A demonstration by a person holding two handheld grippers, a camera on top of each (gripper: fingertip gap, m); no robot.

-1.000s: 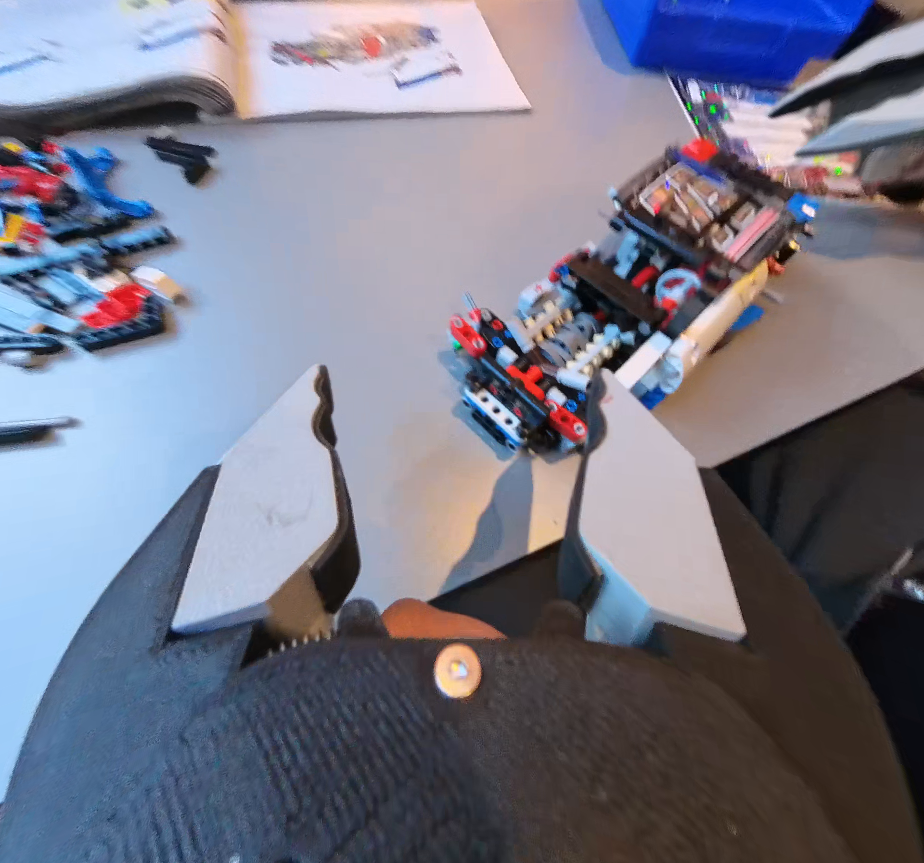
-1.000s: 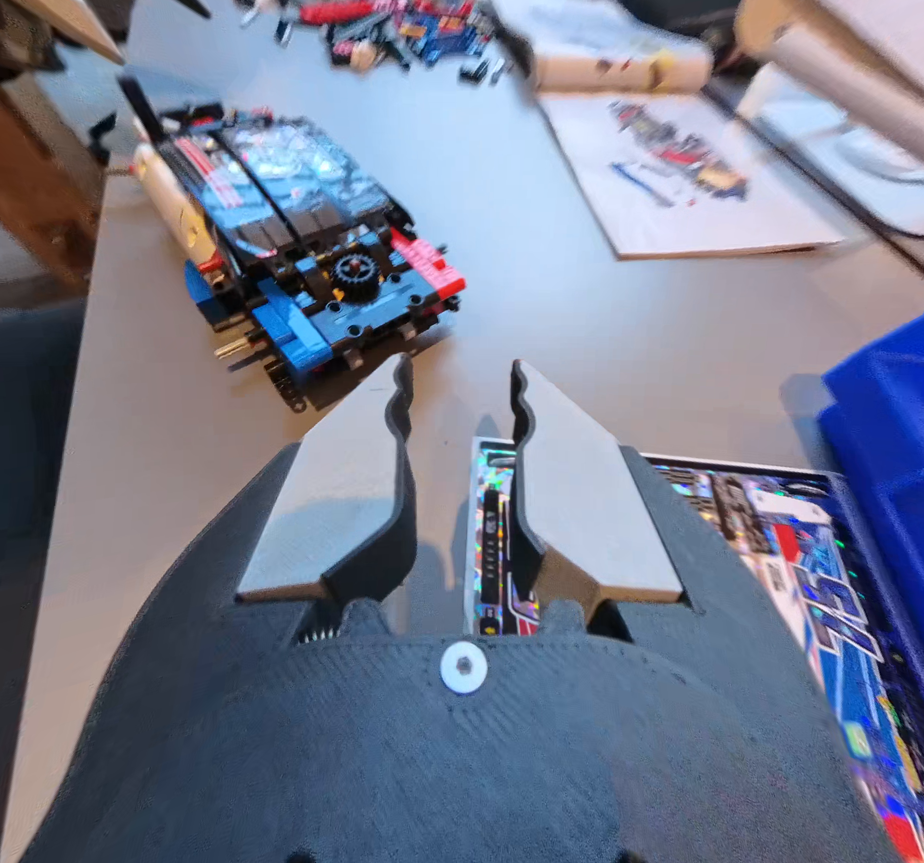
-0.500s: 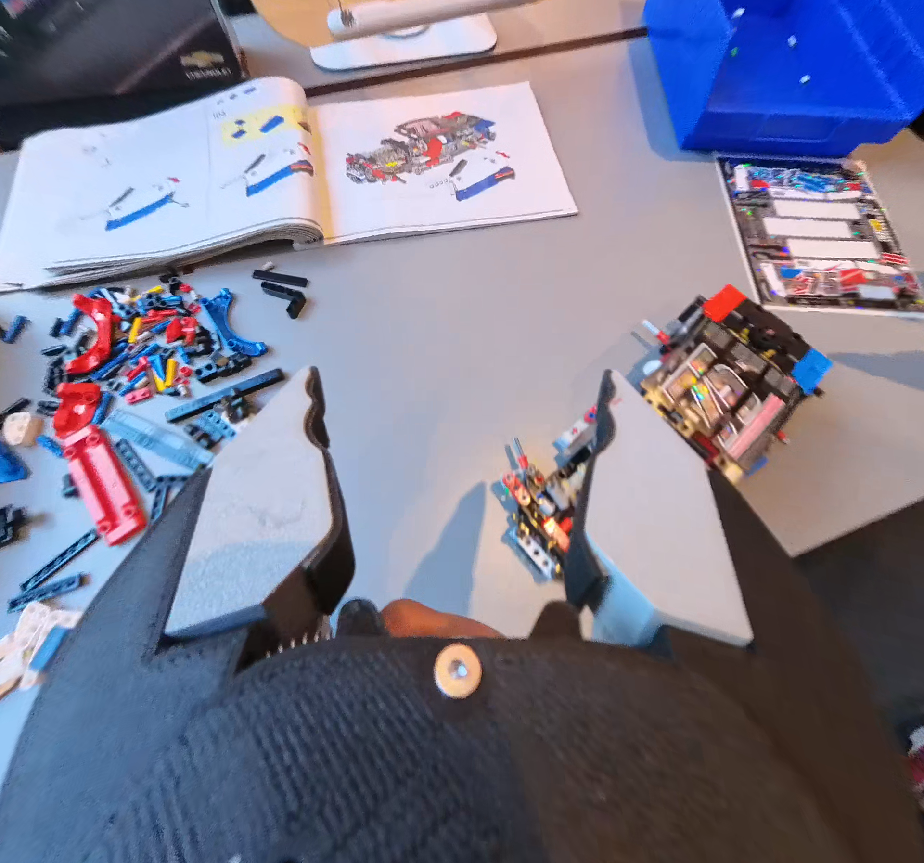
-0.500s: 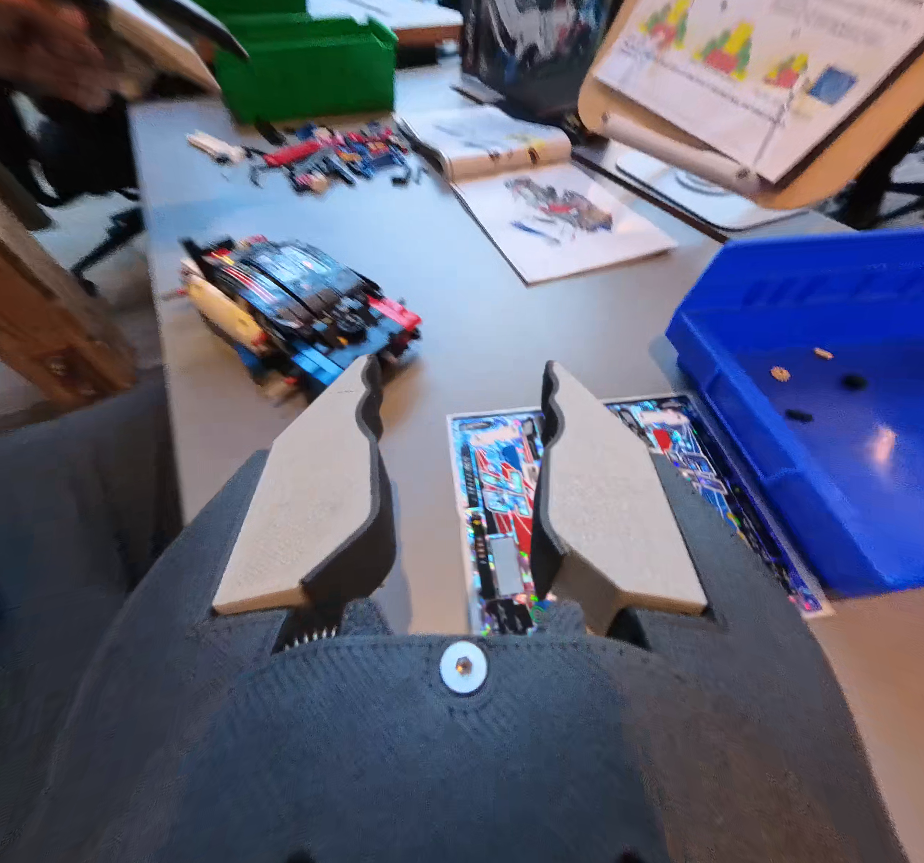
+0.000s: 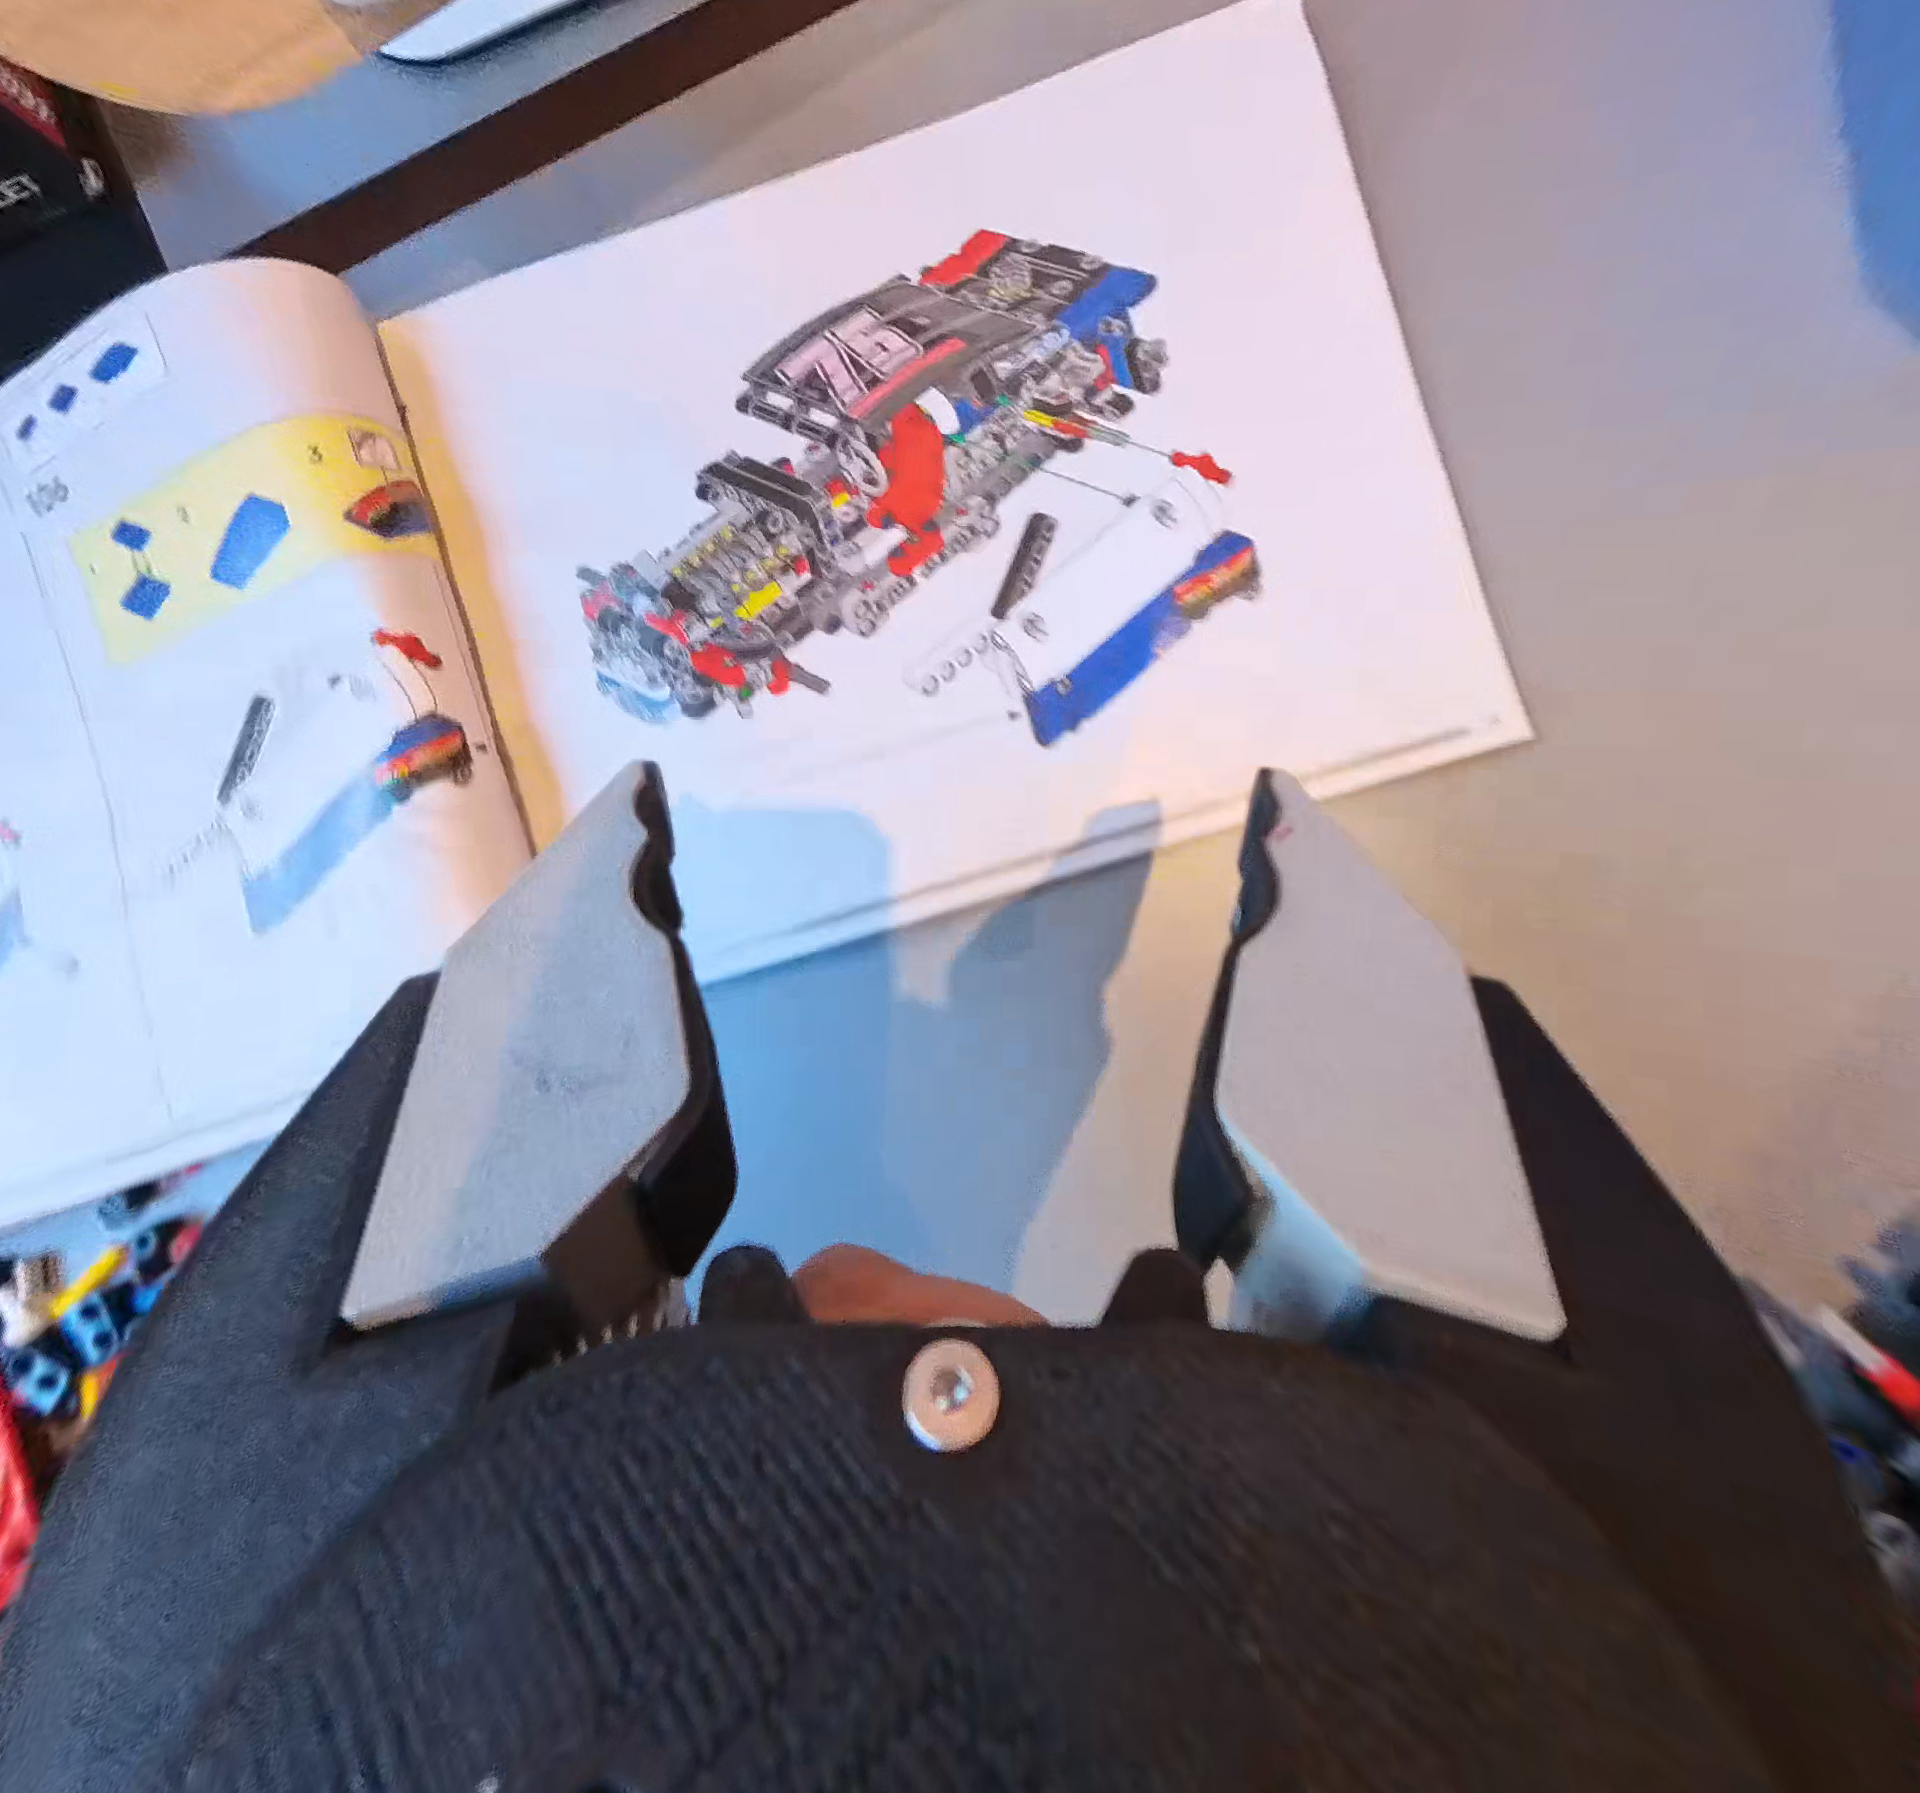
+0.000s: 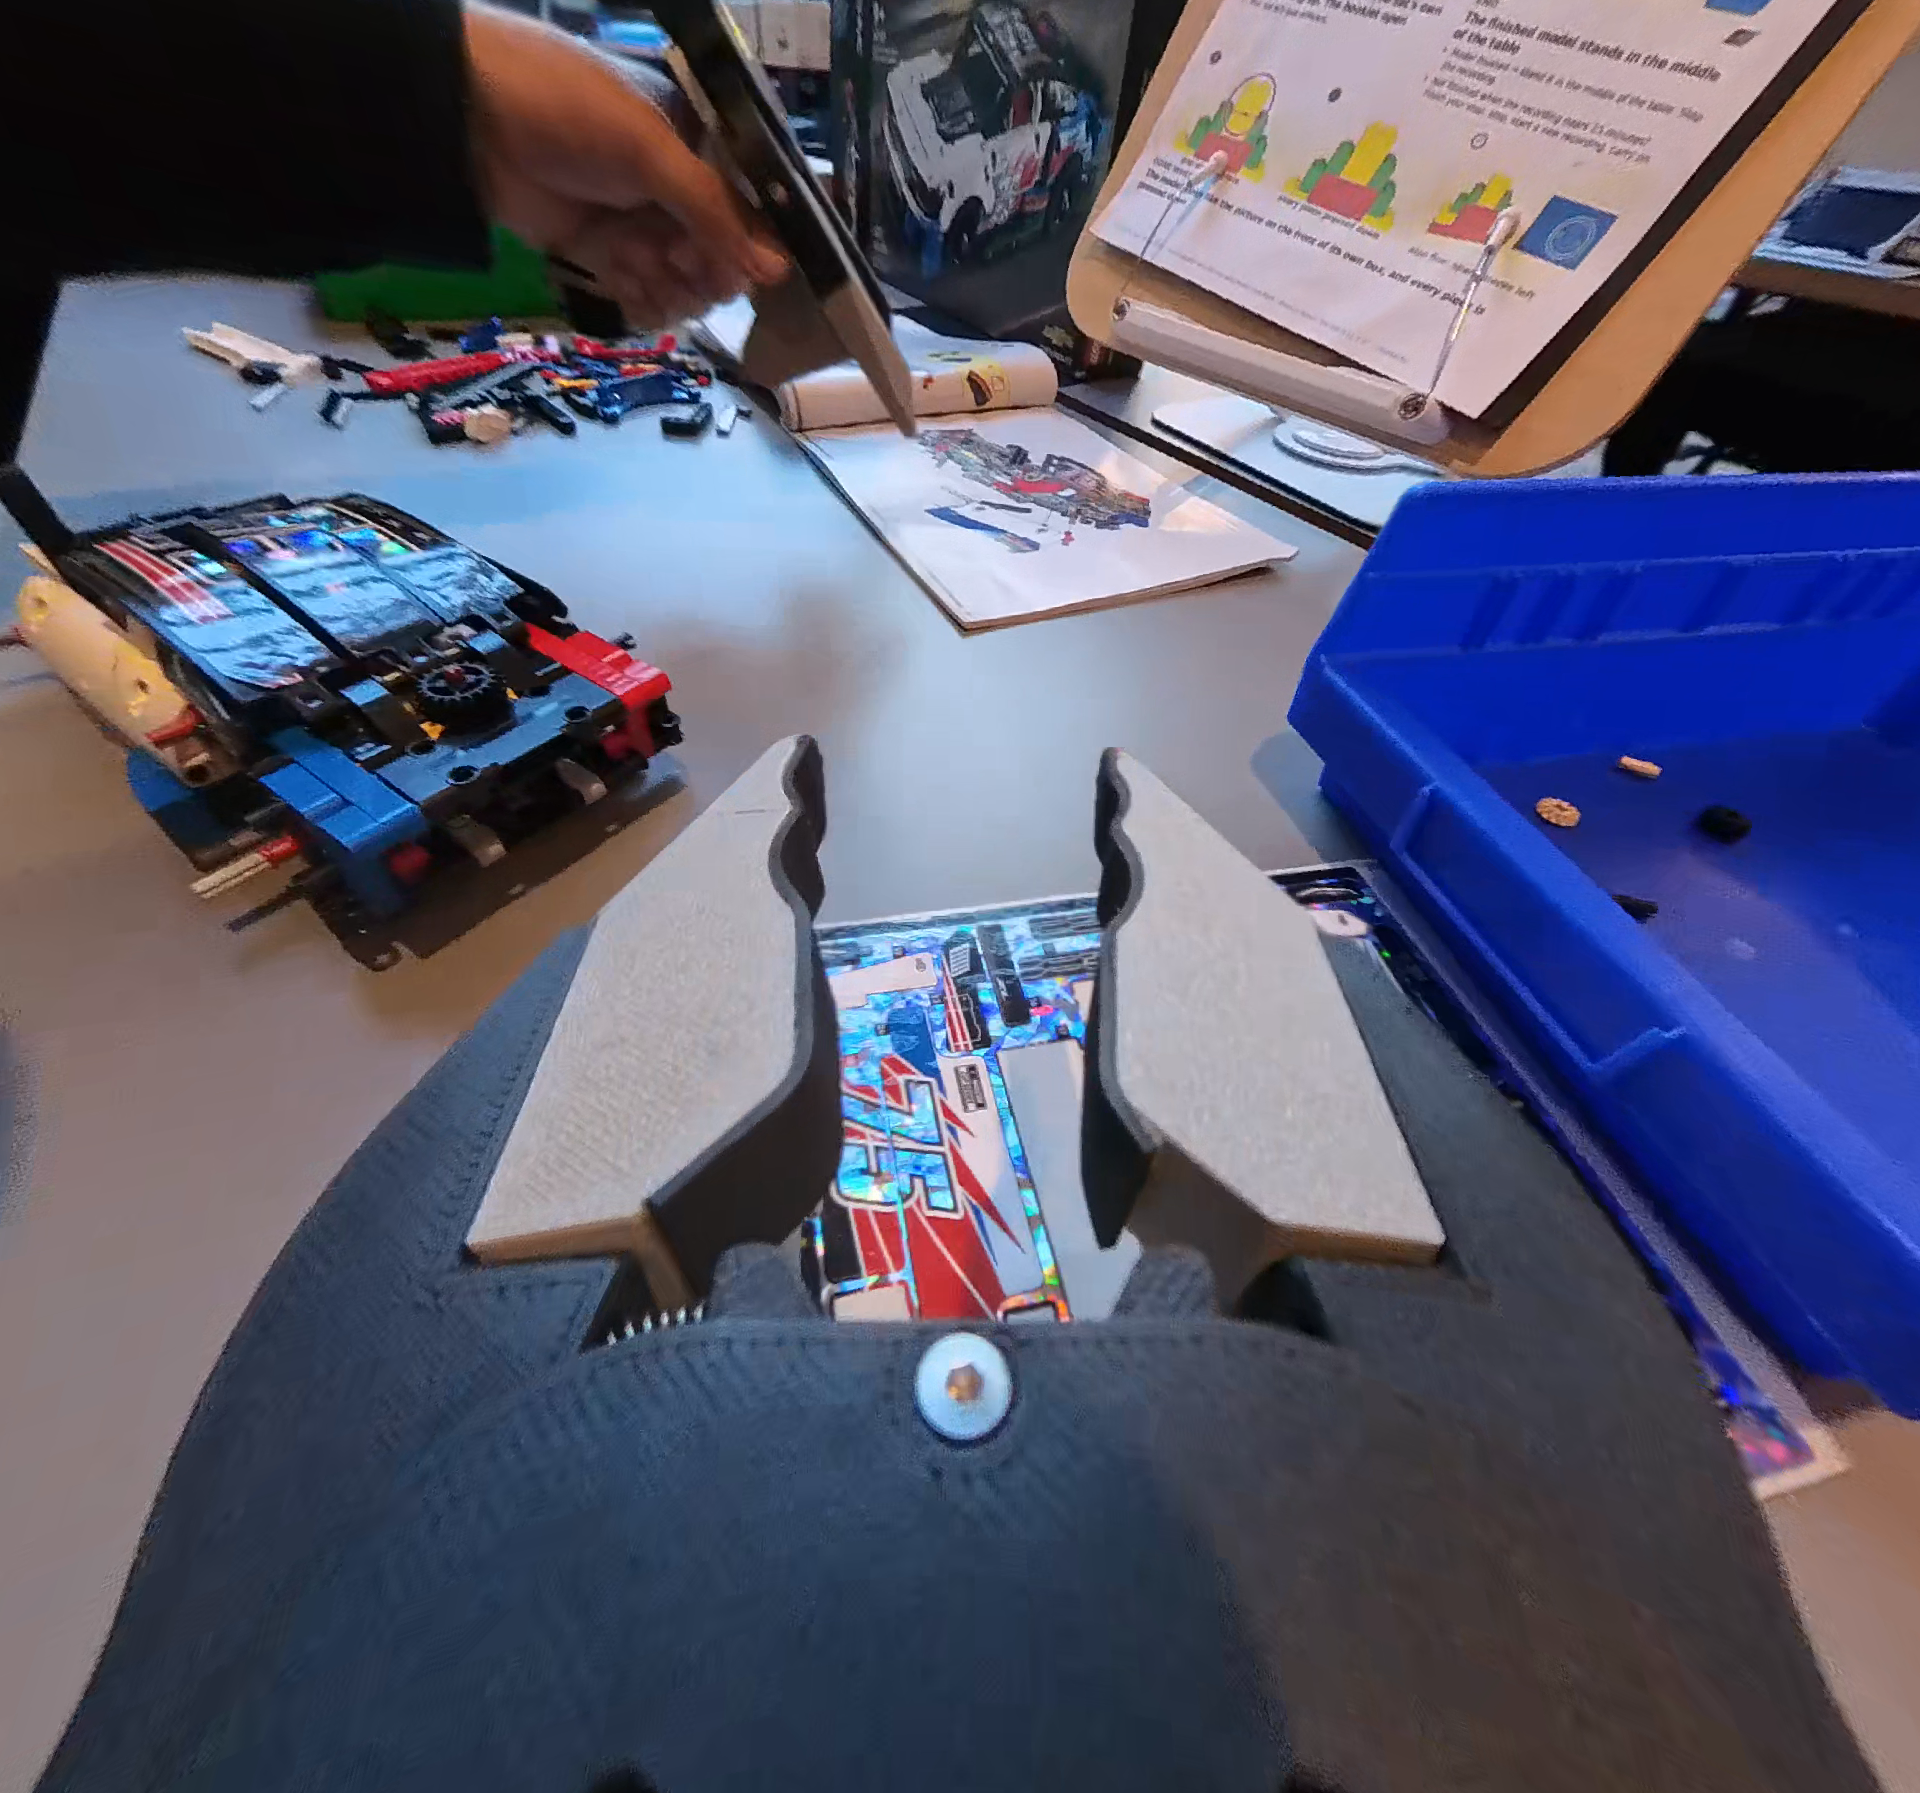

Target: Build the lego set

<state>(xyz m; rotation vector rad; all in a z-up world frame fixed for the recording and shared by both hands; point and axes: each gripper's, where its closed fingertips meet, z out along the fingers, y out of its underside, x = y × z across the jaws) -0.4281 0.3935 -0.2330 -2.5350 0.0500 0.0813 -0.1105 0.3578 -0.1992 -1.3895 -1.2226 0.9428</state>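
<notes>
The left gripper (image 5: 951,787) has swung from the lego car (image 6: 332,673) to the open instruction booklet (image 5: 935,496), jaws spread, empty. The car lies left of the right gripper (image 6: 961,787), whose parted, empty jaws hover over a sticker sheet (image 6: 935,1068).

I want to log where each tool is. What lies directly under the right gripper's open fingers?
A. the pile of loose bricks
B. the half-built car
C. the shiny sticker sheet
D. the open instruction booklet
C: in the right wrist view the sticker sheet shows between the spread fingers of the right gripper, beside the blue bin.
</notes>
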